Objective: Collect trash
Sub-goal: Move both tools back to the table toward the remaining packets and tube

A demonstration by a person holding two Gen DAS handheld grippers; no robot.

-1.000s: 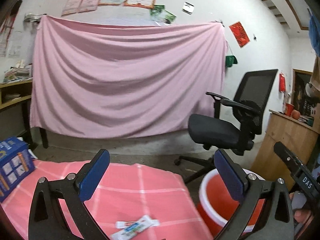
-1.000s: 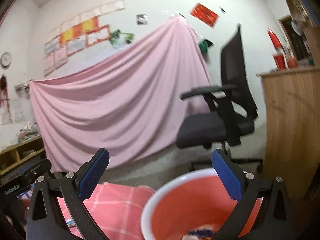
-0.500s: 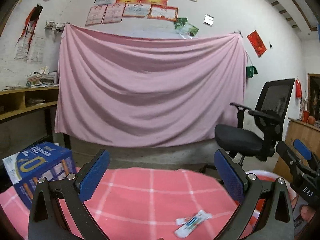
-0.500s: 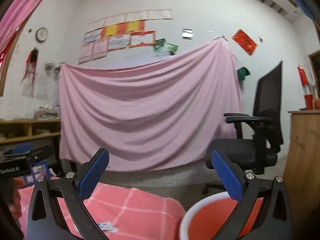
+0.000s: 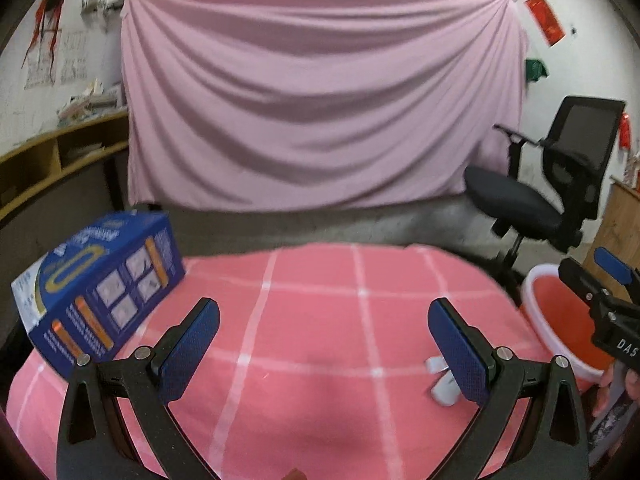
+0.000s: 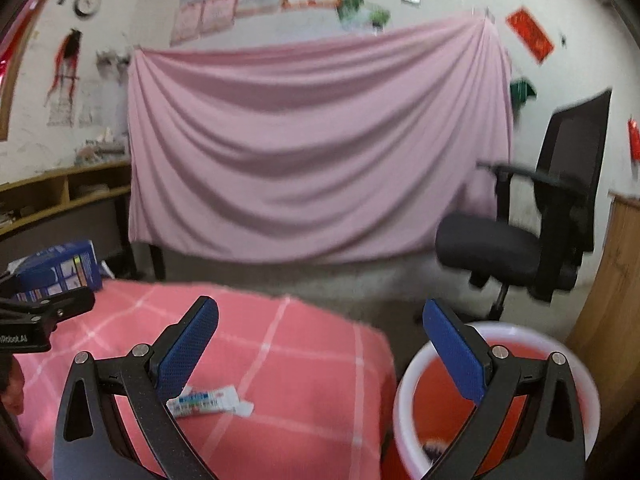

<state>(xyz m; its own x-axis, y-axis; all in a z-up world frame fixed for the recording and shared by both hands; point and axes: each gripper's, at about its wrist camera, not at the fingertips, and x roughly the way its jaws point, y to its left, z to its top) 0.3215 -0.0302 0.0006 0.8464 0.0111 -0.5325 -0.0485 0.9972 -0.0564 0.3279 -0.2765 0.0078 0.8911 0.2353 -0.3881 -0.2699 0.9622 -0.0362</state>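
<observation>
Lying flat on the pink checked tablecloth [image 6: 304, 364], the wrapper [image 6: 206, 398] is the only loose trash visible on the table. In the right wrist view it sits at about 7 o'clock from the midpoint of the right gripper [image 6: 320, 354], touching or just under the left finger's pad in the picture; height gap cannot be told. Long axis runs roughly 9-to-3, slightly tilted up toward 3. A small torn white flap sticks out at its 3 o'clock end.

Right jaws spread wide, nothing between them. Left gripper [image 5: 324, 350] also spread wide, empty. In the left wrist view the wrapper [image 5: 442, 380] shows only as a white scrap at about 4 o'clock from that gripper's midpoint, mostly hidden behind its right finger.

Red bucket [image 6: 424, 364] with white rim sits off the table edge at 4 o'clock in the right view, some dark trash low inside. Blue box [image 5: 100, 284] stands on the table's far left corner, well apart from the wrapper.

Judgement: both grippers are near, but the right one has the clearer view and the bucket beside it. It would need to shift toward 7 o'clock and drop, pads closing across the short axis.
</observation>
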